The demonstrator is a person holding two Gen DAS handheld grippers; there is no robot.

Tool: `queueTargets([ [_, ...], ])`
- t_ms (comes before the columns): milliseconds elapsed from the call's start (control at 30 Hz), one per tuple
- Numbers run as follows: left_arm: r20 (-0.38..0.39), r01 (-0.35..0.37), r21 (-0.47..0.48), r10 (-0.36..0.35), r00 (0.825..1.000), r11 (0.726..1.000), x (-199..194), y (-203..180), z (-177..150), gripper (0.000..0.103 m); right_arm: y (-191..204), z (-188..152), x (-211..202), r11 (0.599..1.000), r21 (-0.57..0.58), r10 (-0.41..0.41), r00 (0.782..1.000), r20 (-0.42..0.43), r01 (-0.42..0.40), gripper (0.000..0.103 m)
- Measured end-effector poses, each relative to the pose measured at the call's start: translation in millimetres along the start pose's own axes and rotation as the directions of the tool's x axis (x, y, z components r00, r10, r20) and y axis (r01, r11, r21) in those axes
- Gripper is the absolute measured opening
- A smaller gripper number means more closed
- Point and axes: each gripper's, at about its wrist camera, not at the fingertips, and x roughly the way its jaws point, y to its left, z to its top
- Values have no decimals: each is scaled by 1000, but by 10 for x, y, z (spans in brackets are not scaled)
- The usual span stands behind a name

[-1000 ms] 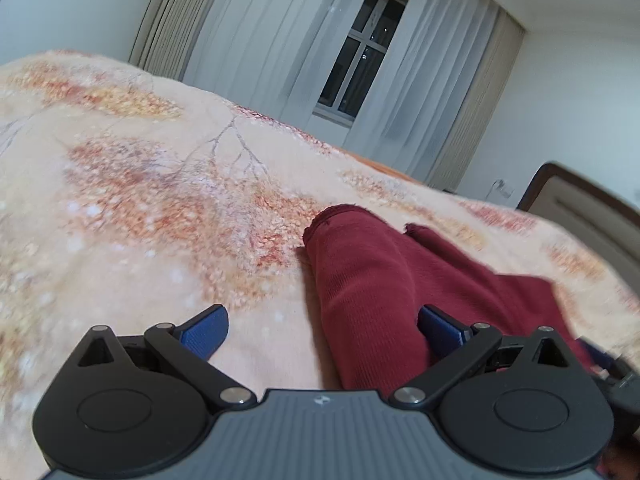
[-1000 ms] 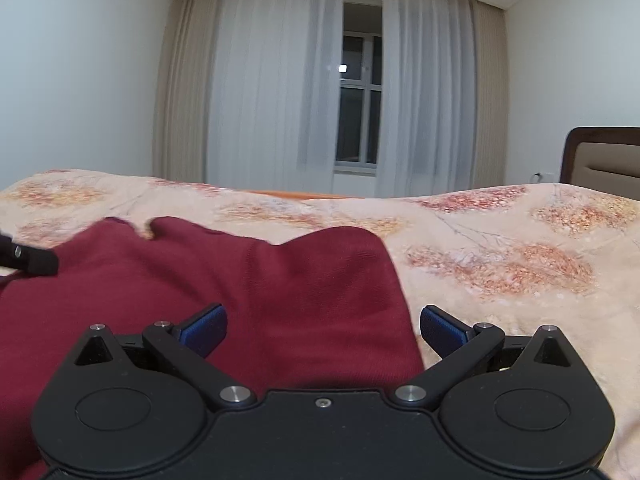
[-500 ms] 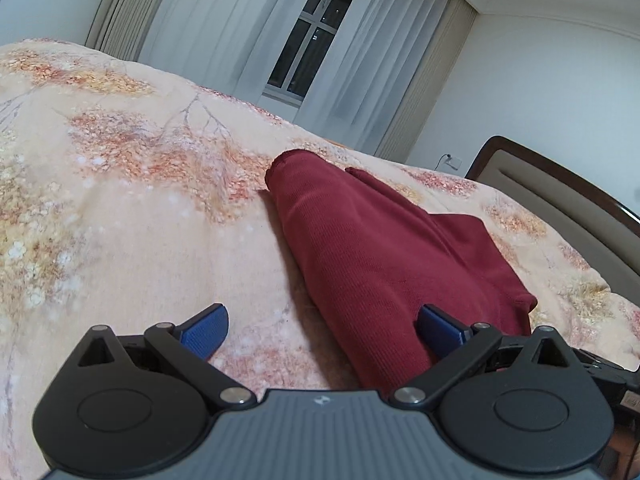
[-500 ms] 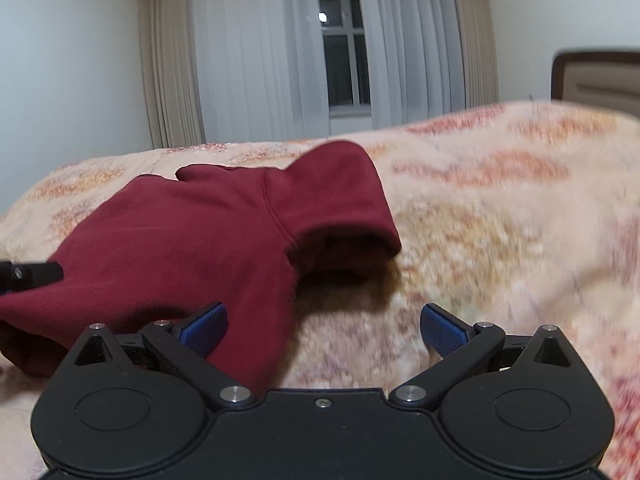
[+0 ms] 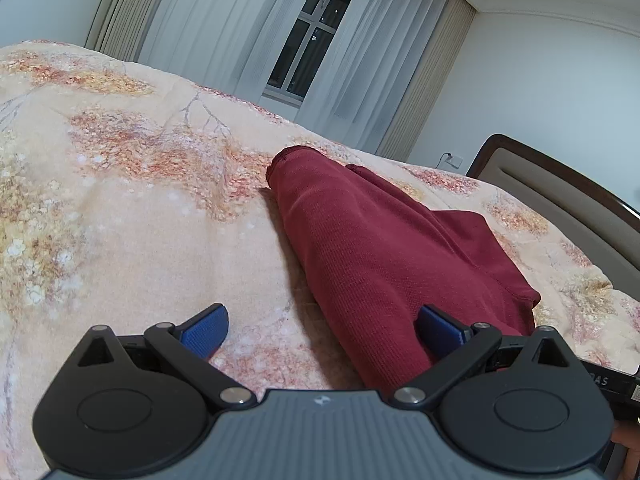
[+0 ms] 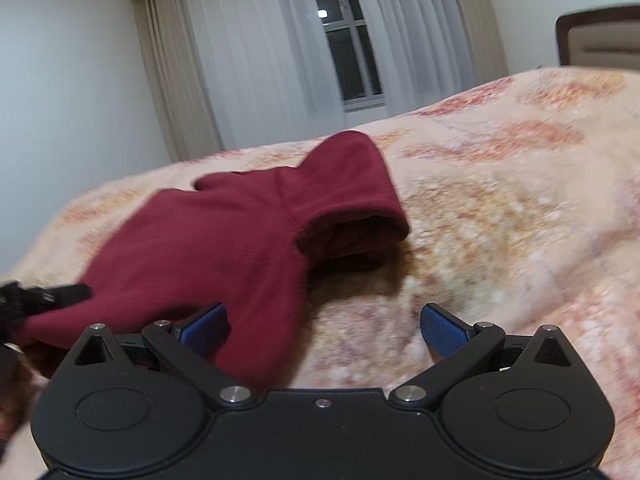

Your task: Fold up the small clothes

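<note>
Right wrist view pulls back from the folded maroon garment; right gripper and left gripper both spread, empty, so this fold looks finished.

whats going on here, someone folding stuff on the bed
A person is working with two handheld grippers over a dark red garment that lies loosely folded on a floral bedspread. The left gripper and the right gripper are both open and hold nothing; each hovers at the garment's near edge.

Bare bedspread lies open left of the maroon garment; headboard bounds the right.
</note>
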Motion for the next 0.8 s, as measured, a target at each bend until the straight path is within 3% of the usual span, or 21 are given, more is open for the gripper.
queueTargets([
  [133,3,5,-4,-5,1000,1000,-8,4,-4,102,-53,-9,-2,983,88,164,986,-16,-162,103],
  [300,6,9,-5,-9,1000,1000,-17,5,-10,102,37,37,43,968,87,240,970,-43,-236,103],
  [400,7,11,-7,-11,1000,1000,-17,8,-9,102,20,51,71,937,176,311,950,-19,-303,103],
  [533,7,11,-7,-11,1000,1000,-18,7,-9,102,-90,24,97,869,349,362,931,37,-352,103],
  [800,7,11,-6,-11,1000,1000,-17,9,-11,102,-14,91,272,866,337,388,922,8,-368,103],
])
